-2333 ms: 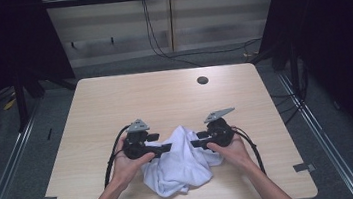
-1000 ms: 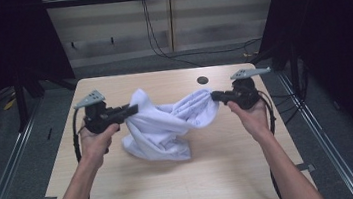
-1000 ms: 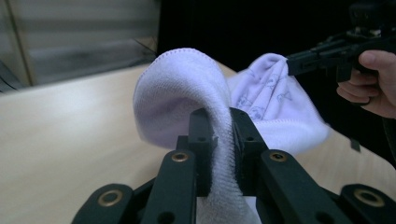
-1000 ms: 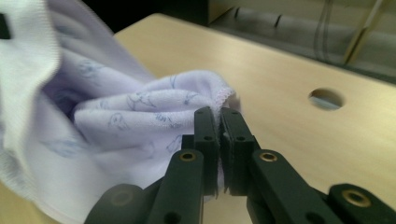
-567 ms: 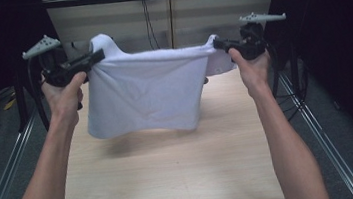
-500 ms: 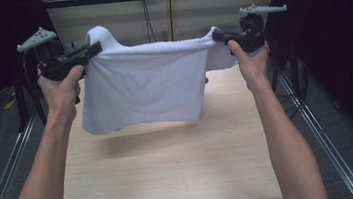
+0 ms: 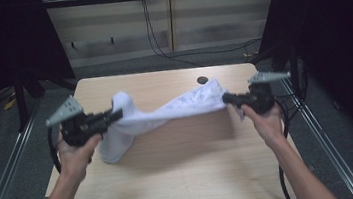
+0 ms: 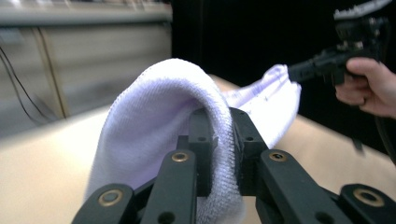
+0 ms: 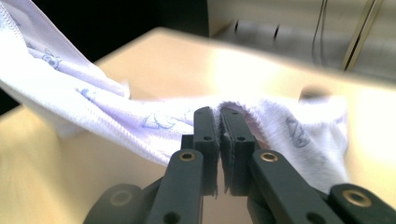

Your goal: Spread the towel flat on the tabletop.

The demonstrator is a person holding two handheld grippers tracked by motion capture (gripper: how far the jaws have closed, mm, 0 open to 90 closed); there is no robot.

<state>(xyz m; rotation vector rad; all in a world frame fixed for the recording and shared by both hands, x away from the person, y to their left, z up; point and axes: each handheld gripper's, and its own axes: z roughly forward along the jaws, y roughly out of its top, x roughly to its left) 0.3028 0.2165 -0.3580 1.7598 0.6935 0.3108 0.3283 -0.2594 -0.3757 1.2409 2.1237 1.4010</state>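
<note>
Both arms reach forward, spread wide; the left gripper (image 7: 116, 115) and right gripper (image 7: 225, 97) point inward, jaws clamped.

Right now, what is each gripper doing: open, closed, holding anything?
Left gripper: closed on the white towel.
Right gripper: closed on the towel's opposite end.

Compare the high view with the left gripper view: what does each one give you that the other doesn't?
High view alone: the left gripper seen from outside, and a dark round spot near the far edge of the table.

Left gripper view alone: a close look at the white towel folded between that gripper's own jaws, its nubbly weave plain.

Shared: the towel strung across to the right gripper, which grips its far end, printed with faint marks.
</note>
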